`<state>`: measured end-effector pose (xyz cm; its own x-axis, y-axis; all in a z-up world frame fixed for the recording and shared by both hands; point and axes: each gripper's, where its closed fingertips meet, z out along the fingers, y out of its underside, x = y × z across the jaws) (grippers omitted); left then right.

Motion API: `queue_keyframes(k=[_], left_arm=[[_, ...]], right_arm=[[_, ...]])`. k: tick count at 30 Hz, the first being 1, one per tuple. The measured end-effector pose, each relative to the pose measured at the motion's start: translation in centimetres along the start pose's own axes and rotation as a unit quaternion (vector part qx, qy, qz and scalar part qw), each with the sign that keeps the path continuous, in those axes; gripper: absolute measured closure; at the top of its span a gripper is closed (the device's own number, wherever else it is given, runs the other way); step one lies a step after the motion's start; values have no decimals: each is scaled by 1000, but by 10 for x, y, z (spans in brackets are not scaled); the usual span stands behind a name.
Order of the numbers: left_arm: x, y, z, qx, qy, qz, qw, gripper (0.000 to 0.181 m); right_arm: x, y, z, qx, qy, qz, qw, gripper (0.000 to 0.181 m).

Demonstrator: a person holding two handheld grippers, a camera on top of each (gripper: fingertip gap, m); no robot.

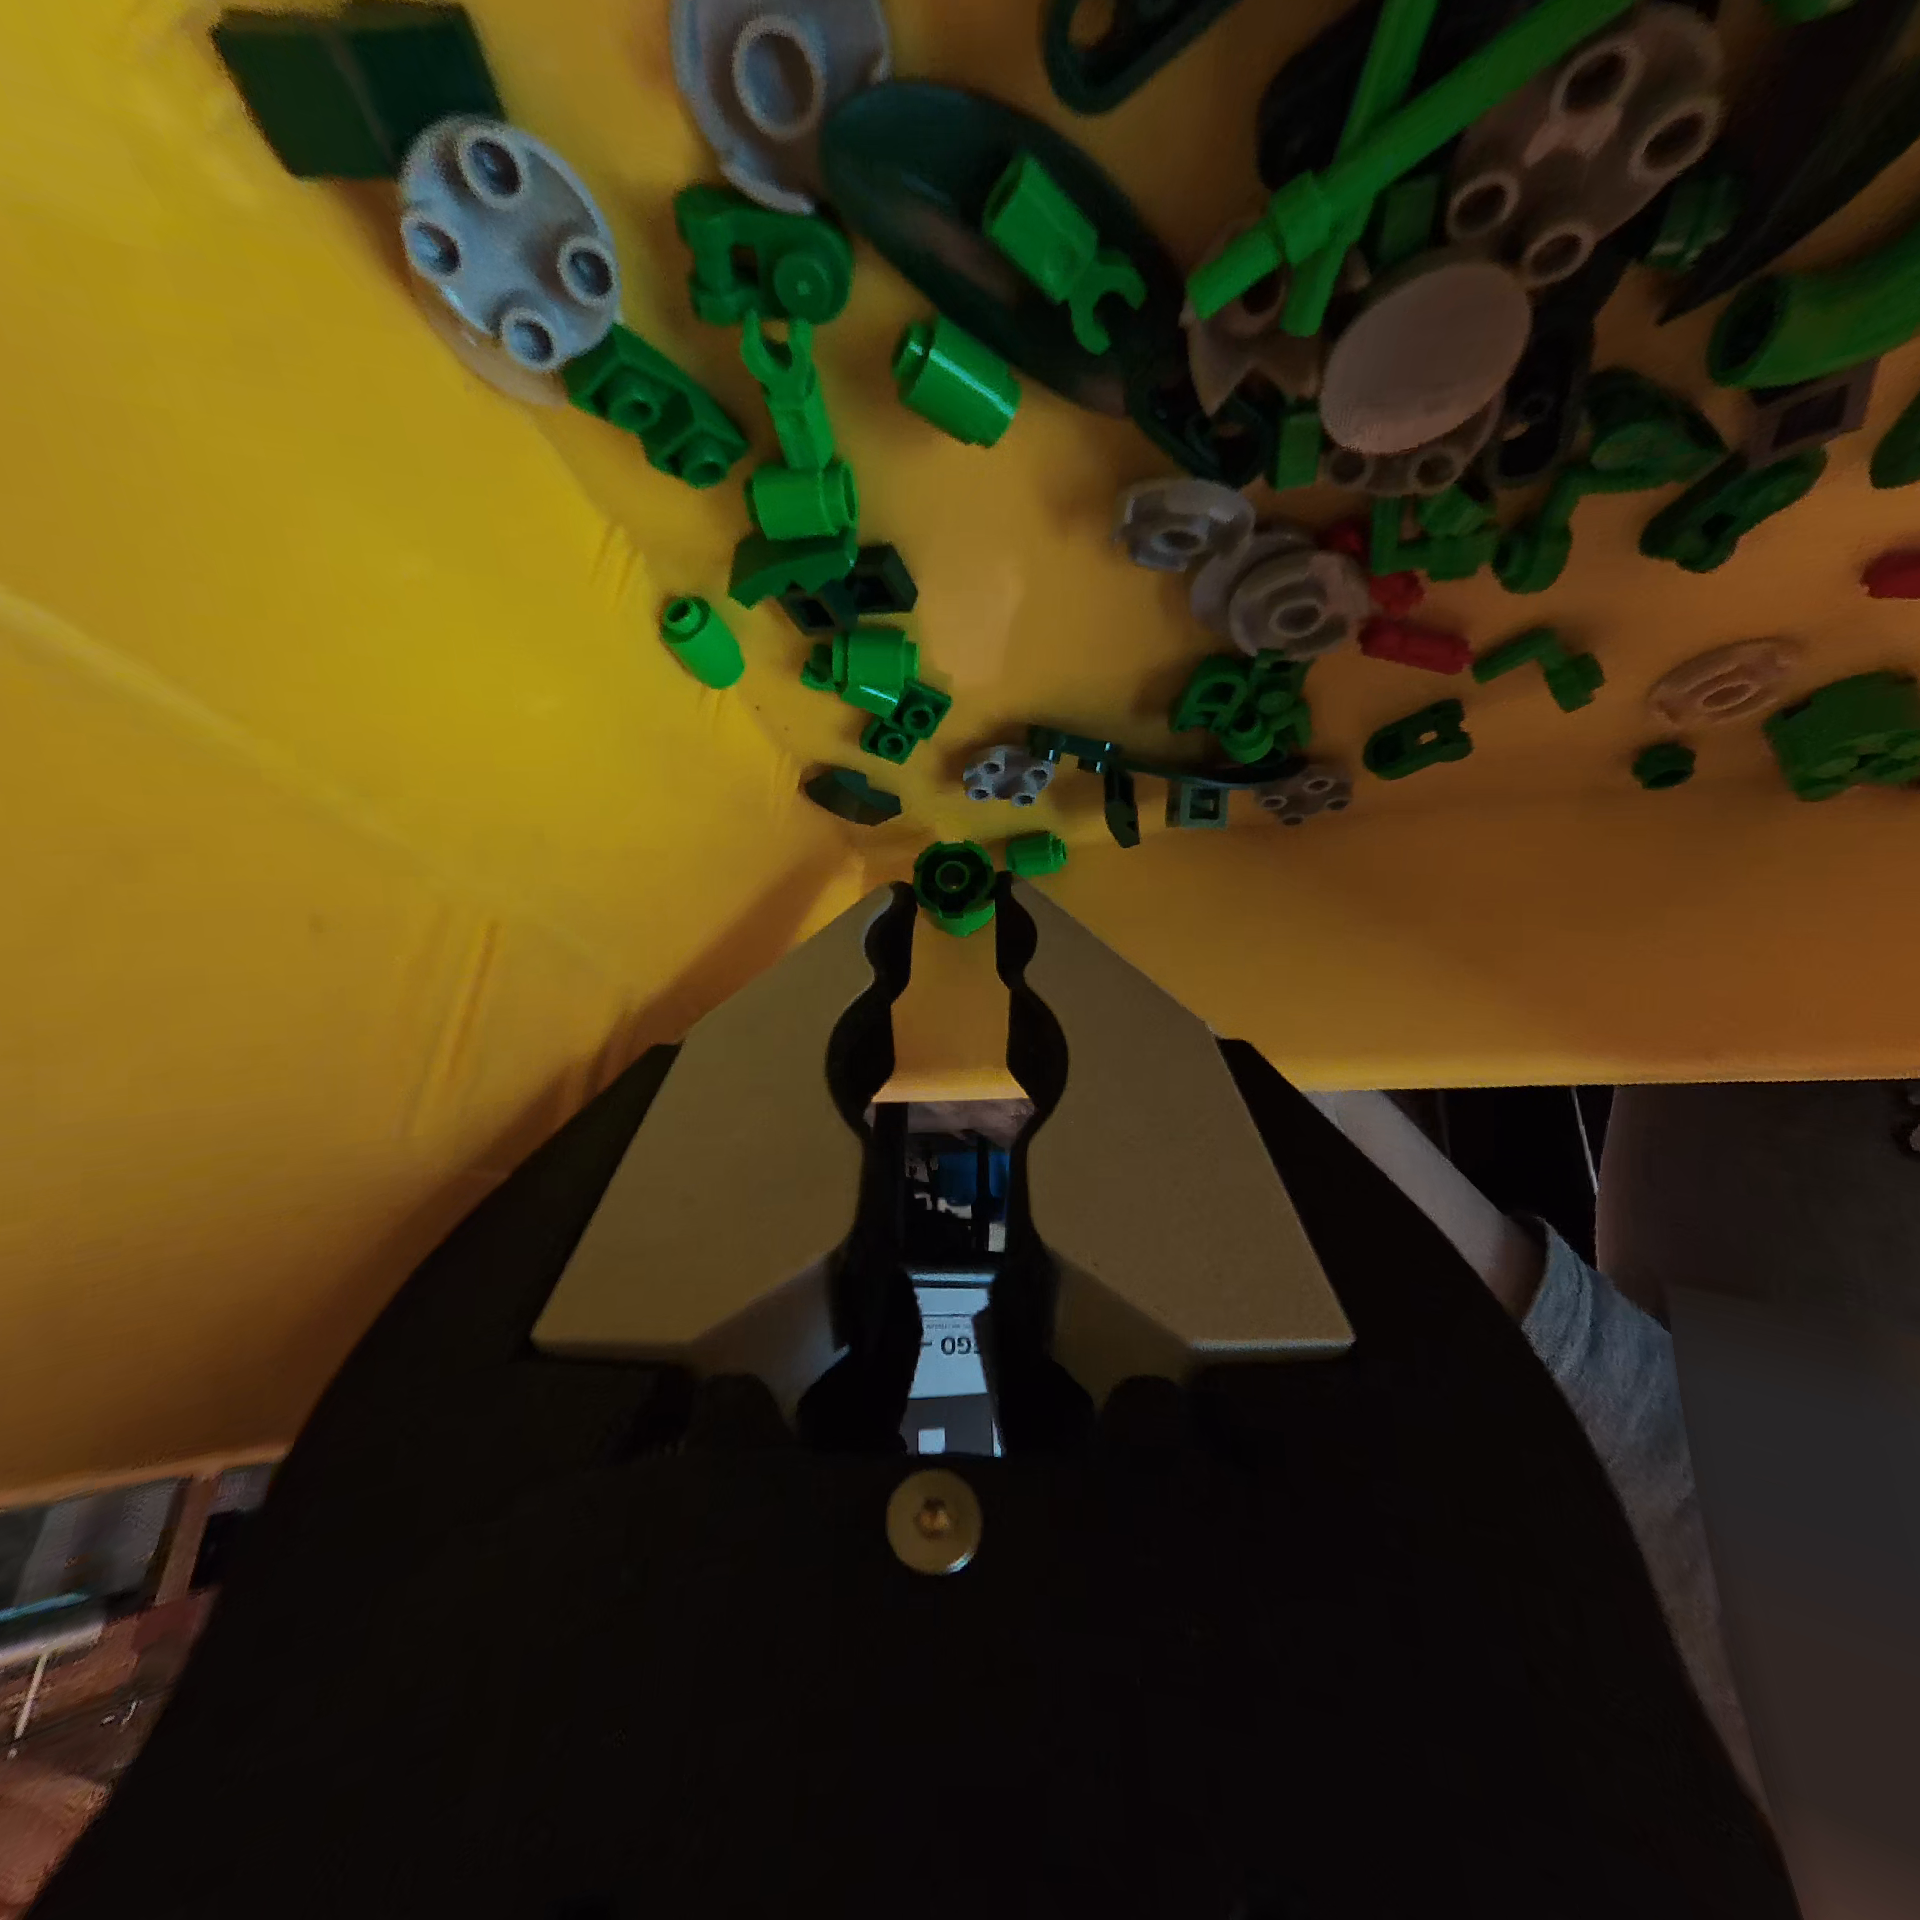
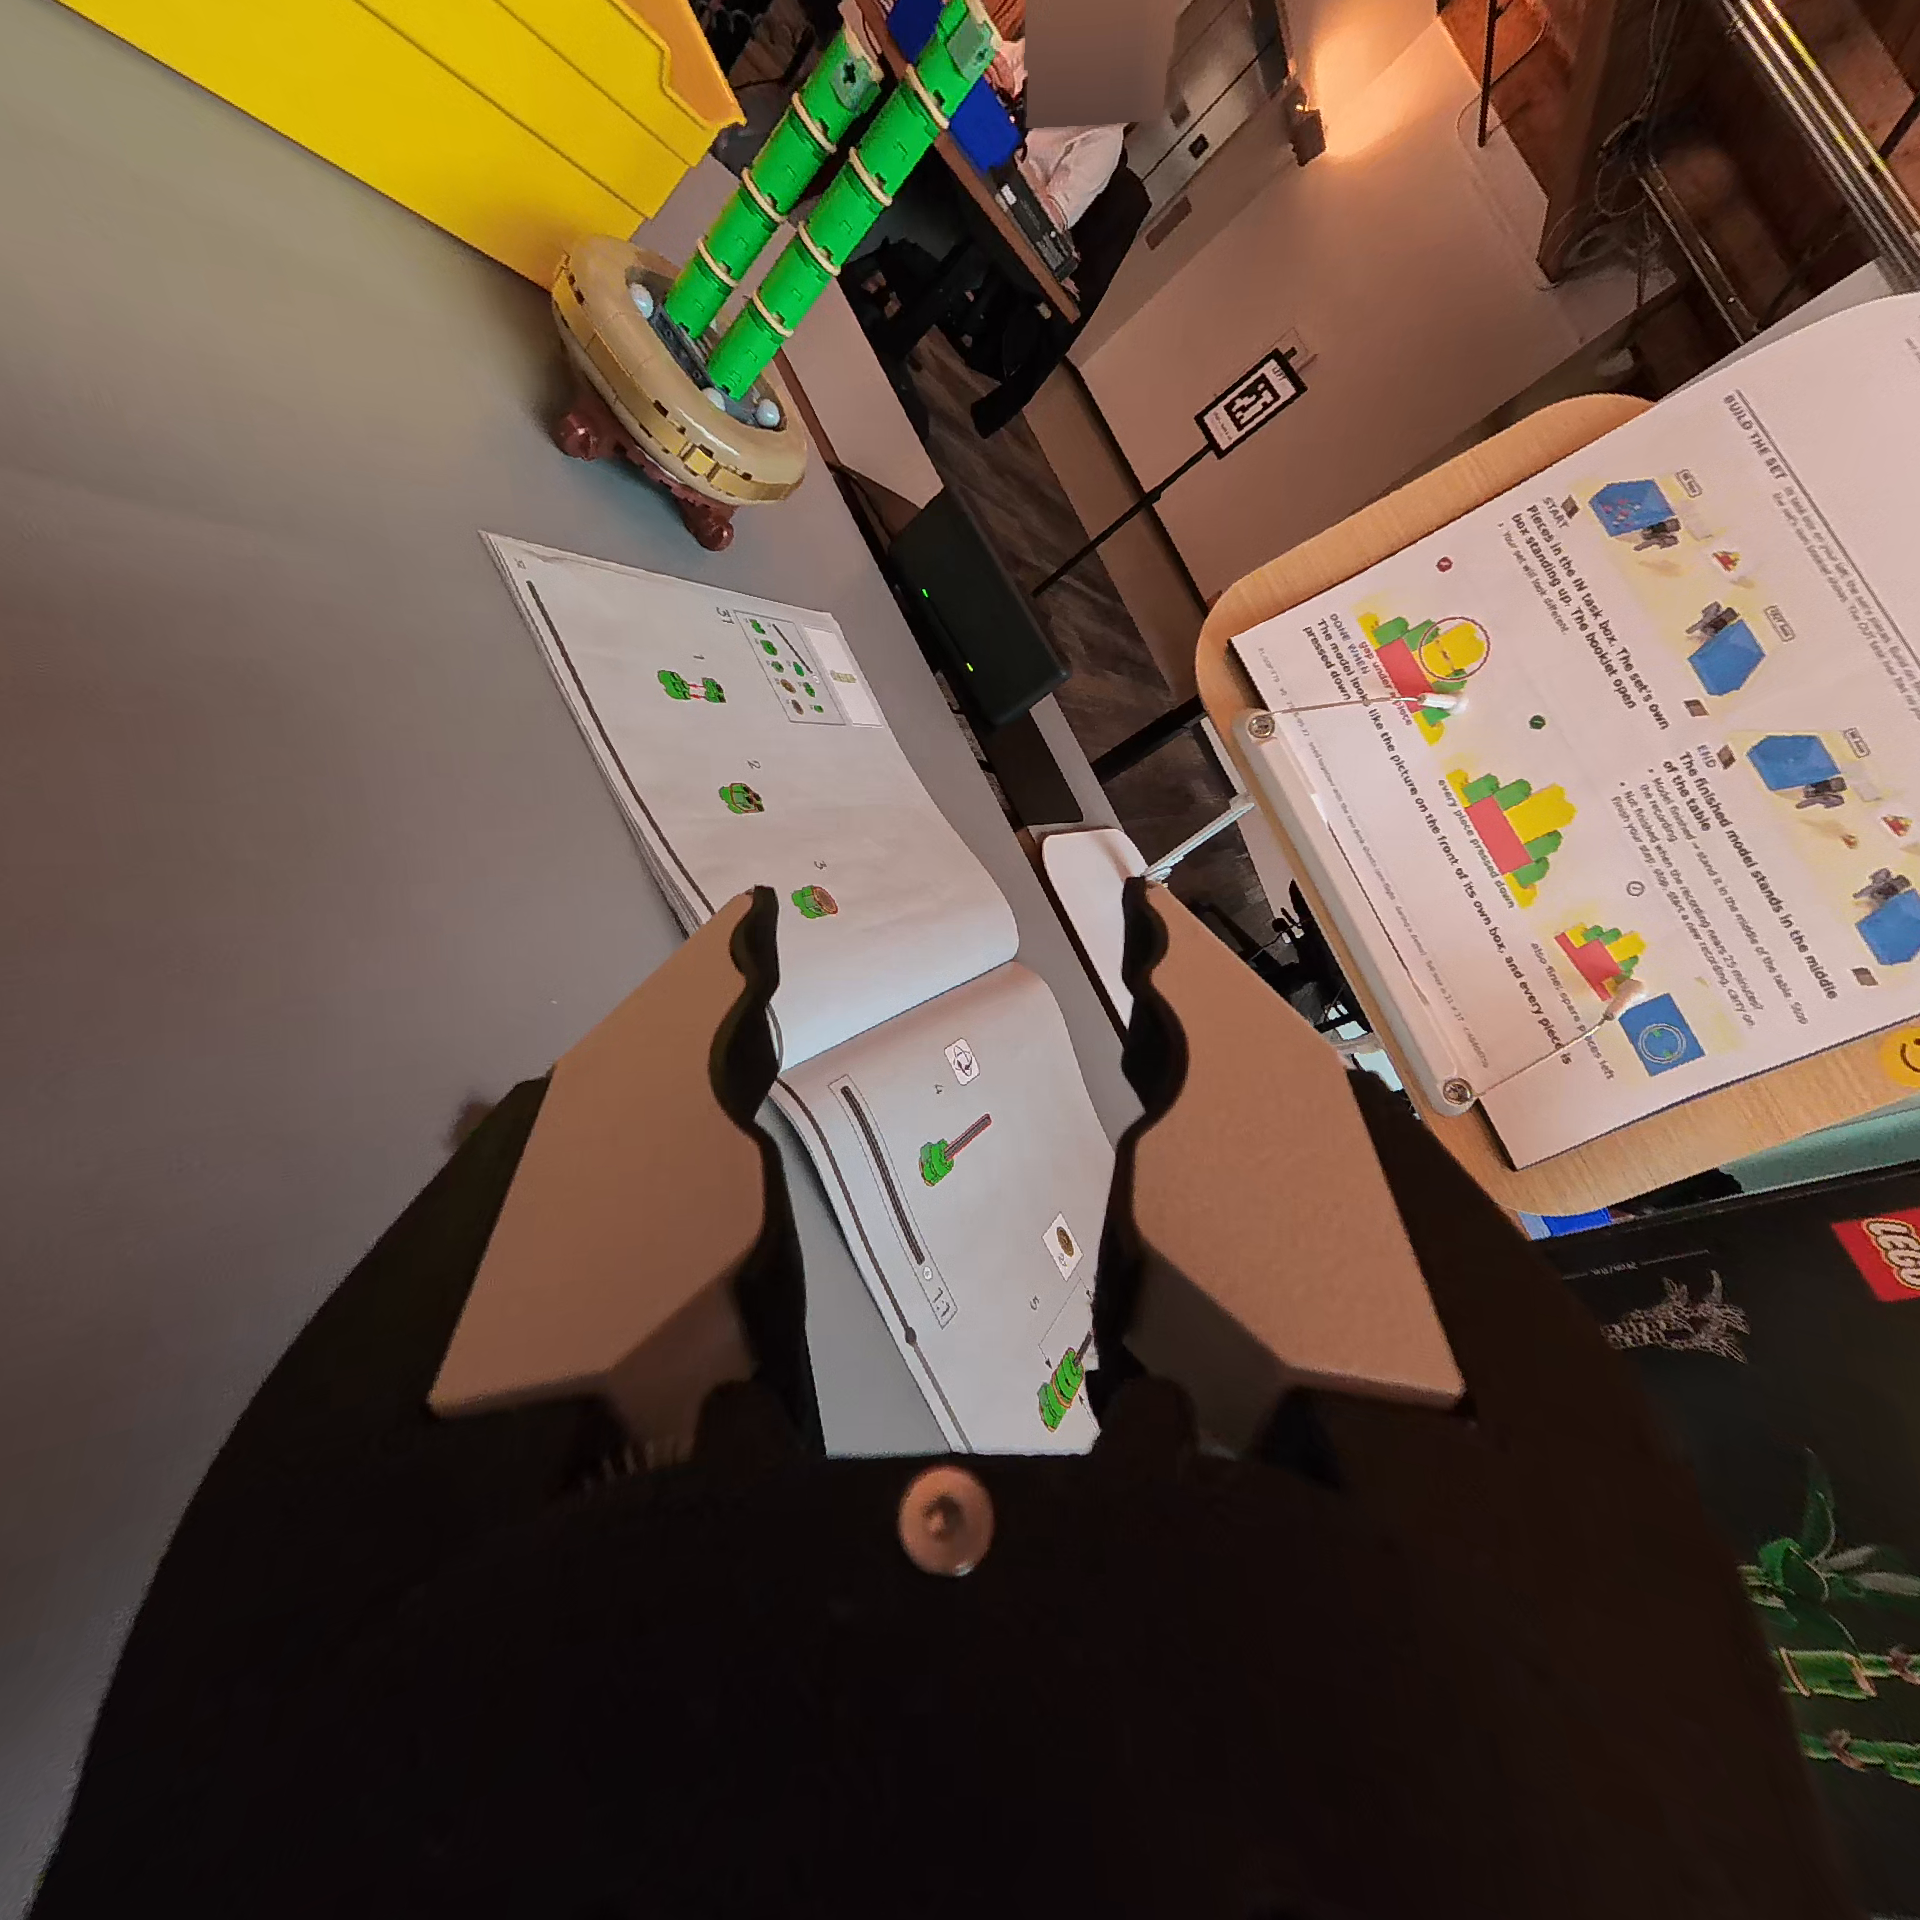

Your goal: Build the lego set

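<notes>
In the left wrist view my left gripper (image 1: 954, 902) is shut on a small round green piece (image 1: 953, 894) at its fingertips, just above the floor of a yellow tray (image 1: 312, 727). Several loose green, dark green, grey and red pieces (image 1: 1039, 468) lie scattered in the tray beyond it. In the right wrist view my right gripper (image 2: 948, 902) is open and empty above the open instruction booklet (image 2: 790, 790) on the grey table (image 2: 260, 779). The partly built model (image 2: 717, 343), two green segmented stalks in a tan round pot, stands at the far end of the table.
A stack of yellow trays (image 2: 499, 114) stands behind the model. A stand with a printed task sheet (image 2: 1621, 748) is at the right, and the black set box (image 2: 1787, 1455) lies below it. A person's sleeve (image 1: 1600, 1351) shows past the tray's edge.
</notes>
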<state>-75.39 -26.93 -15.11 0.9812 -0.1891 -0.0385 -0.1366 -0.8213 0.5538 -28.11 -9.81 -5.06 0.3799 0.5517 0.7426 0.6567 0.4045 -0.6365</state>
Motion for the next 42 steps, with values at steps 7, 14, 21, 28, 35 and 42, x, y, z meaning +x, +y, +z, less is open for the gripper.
queue_keyframes(k=[7,14,21,28,35,42], left_arm=[[25,-11,-56,196,19,87,977,167],[102,-18,-164,465,83,262,842,167],[249,-5,-212,474,323,442,689,167],[320,-7,-175,376,360,500,692,167],[333,-6,-165,352,357,517,694,167],[334,-13,-167,357,360,508,696,167]], right_arm=[[-5,1,2,-4,-8,-2,1000,115],[-7,-9,6,19,-7,31,999,110],[-54,-111,-13,194,-119,113,967,113],[-101,-160,-24,234,-154,14,960,137],[-104,-160,-21,223,-155,11,962,149],[-106,-156,-18,214,-174,28,961,170]])
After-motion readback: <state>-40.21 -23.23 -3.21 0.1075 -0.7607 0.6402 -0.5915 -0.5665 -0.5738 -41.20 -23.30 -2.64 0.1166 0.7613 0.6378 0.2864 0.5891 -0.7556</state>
